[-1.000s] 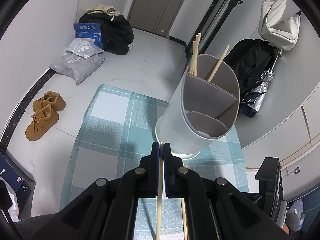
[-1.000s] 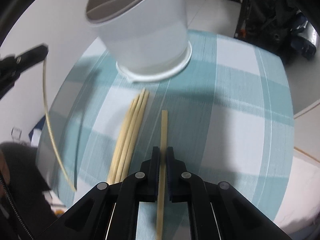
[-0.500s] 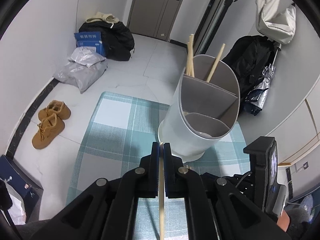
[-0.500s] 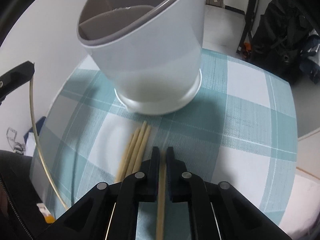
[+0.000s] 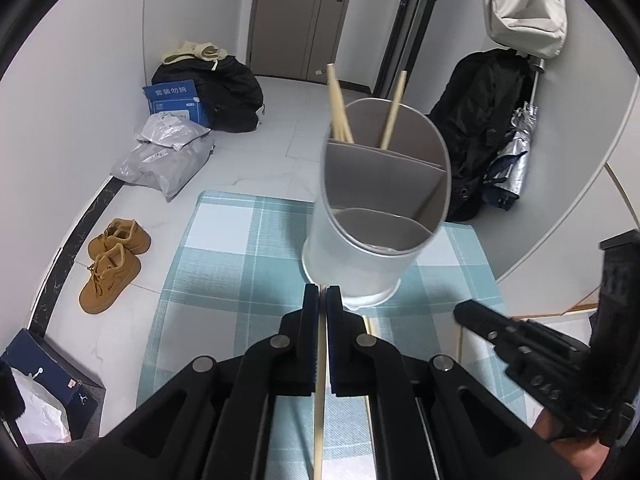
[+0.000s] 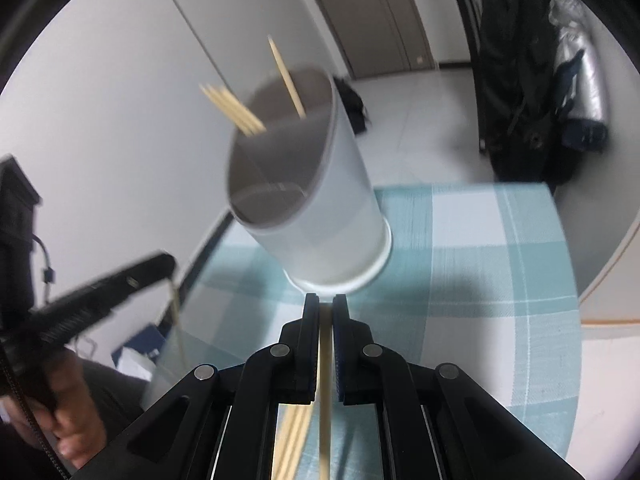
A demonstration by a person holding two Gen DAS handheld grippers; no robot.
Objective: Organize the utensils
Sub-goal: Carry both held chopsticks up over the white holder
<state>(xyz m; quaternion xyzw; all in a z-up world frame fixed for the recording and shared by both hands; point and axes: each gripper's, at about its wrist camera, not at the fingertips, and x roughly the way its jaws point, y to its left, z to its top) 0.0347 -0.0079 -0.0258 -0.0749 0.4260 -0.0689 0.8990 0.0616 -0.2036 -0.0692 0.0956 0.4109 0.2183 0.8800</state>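
Observation:
A white divided utensil holder stands on the teal checked tablecloth, with several wooden chopsticks in its far compartment. My left gripper is shut on a chopstick, just in front of the holder's base. My right gripper is shut on another chopstick, lifted close to the holder. More chopsticks lie on the cloth under the right gripper. The right gripper also shows in the left wrist view, and the left gripper shows in the right wrist view.
On the floor beyond the table are brown shoes, grey parcels, a blue box and black bags. A dark coat and folded umbrella hang at the right. The table's edge is near on the right.
Both grippers have risen with their chopsticks. The right gripper lifted its chopstick off the cloth and tilted up toward the holder. The left gripper shifted so the holder sits more centred.

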